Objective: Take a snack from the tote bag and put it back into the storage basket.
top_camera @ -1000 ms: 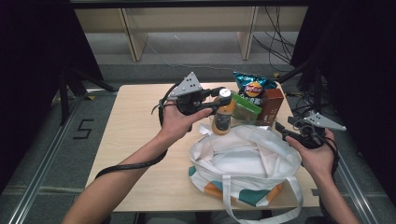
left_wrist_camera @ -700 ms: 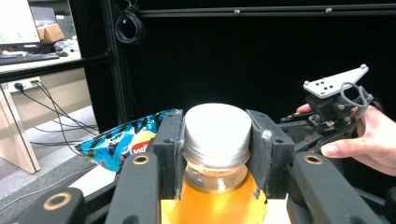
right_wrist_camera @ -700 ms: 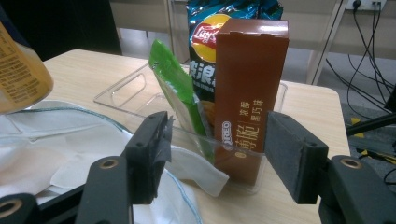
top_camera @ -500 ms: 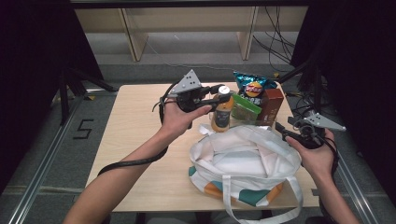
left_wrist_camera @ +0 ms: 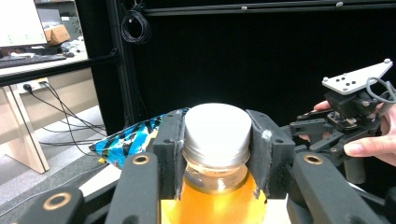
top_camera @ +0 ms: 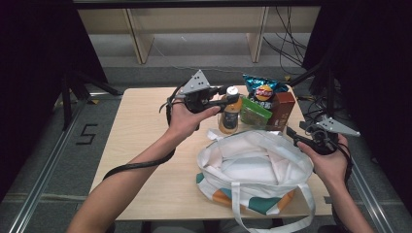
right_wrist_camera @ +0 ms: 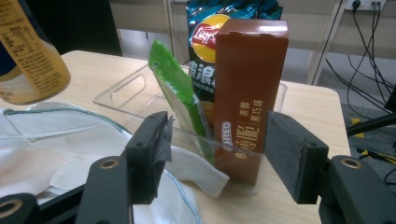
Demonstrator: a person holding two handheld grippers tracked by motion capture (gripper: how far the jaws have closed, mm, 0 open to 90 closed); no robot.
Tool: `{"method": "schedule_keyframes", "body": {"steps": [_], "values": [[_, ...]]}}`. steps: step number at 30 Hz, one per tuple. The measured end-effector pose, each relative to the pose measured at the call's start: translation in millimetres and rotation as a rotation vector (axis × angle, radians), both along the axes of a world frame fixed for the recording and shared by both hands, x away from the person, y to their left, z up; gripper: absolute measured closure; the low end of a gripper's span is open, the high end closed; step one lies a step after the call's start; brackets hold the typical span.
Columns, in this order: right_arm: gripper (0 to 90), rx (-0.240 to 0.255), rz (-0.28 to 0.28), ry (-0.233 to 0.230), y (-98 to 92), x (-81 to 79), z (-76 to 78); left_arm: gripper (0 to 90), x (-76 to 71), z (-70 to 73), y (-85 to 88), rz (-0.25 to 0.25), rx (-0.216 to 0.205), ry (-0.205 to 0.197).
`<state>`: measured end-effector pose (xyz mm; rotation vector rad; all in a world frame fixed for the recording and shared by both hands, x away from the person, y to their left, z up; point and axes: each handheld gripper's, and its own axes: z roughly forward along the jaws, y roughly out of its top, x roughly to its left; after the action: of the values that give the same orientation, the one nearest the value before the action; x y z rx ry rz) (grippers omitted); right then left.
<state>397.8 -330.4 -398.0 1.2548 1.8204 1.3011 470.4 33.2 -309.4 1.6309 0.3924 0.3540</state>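
My left gripper (top_camera: 224, 98) (left_wrist_camera: 215, 140) is shut on an orange drink bottle (top_camera: 230, 116) (left_wrist_camera: 212, 196), its pads clamping the neck just under the white cap (left_wrist_camera: 215, 128). The bottle stands upright behind the far rim of a white tote bag (top_camera: 252, 165) (right_wrist_camera: 56, 154), and its lower part shows in the right gripper view (right_wrist_camera: 28, 56). My right gripper (top_camera: 297, 137) (right_wrist_camera: 217, 154) is held at the bag's right side, open with nothing between its pads. It points at a brown biscuit box (right_wrist_camera: 250, 88) (top_camera: 283, 109).
A clear plastic tray (right_wrist_camera: 121, 93) holds the brown box, a green packet (right_wrist_camera: 175, 84) (top_camera: 255, 112) and a blue crisps bag (right_wrist_camera: 205, 28) (top_camera: 264, 88). The wooden table (top_camera: 141, 141) has free room on its left half. Cables and a shelf lie beyond.
The bottle in my left gripper has crept slightly up and to the left. The right gripper has kept still.
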Motion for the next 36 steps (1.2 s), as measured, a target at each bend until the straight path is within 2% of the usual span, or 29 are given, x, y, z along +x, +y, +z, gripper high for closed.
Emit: {"method": "schedule_keyframes", "body": {"steps": [2, 4, 8, 9, 10, 15, 18, 20, 26, 30, 36], "values": [[41.6, 0.005, 0.000, -0.002, 0.0, -0.1, 0.1, 58.9, 1.6, -0.6, 0.0, 0.000, 0.006, -0.002], [41.6, 0.001, 0.008, -0.023, -0.6, 1.2, -0.8, 58.9, 3.1, -1.2, -0.1, 0.001, 0.005, -0.002], [41.6, -0.010, 0.017, -0.023, -1.7, 1.8, -0.2, 58.9, 4.9, -2.6, -0.6, 0.010, 0.011, 0.008], [41.6, 0.010, 0.006, -0.007, -0.1, 0.4, -0.2, 58.9, 5.2, -3.0, -0.7, 0.011, 0.012, 0.007], [41.6, 0.012, 0.005, -0.010, 0.0, 0.7, -0.3, 58.9, 5.6, -3.4, -1.0, 0.013, 0.013, 0.007], [41.6, -0.017, 0.018, -0.039, -2.3, 2.5, -0.7, 58.9, 9.1, -4.2, -1.3, 0.014, 0.018, 0.003], [41.6, 0.003, 0.008, -0.022, -1.5, 1.1, -0.3, 58.9, 11.4, -5.4, -1.2, 0.013, 0.013, 0.006], [41.6, -0.015, 0.016, -0.036, -3.0, 2.2, -0.2, 58.9, 13.3, -6.4, -0.9, 0.016, 0.011, 0.007], [41.5, -0.003, 0.010, -0.028, -1.6, 1.5, -0.6, 58.9, 18.2, -8.6, -0.6, 0.025, 0.020, -0.002], [41.5, -0.016, 0.017, -0.038, -2.3, 2.3, -0.7, 58.9, 21.3, -10.5, -0.4, 0.033, 0.020, 0.004], [41.6, -0.015, 0.012, -0.021, -1.9, 1.6, -0.3, 58.9, 25.8, -13.8, -0.7, 0.041, 0.028, 0.007]]}}
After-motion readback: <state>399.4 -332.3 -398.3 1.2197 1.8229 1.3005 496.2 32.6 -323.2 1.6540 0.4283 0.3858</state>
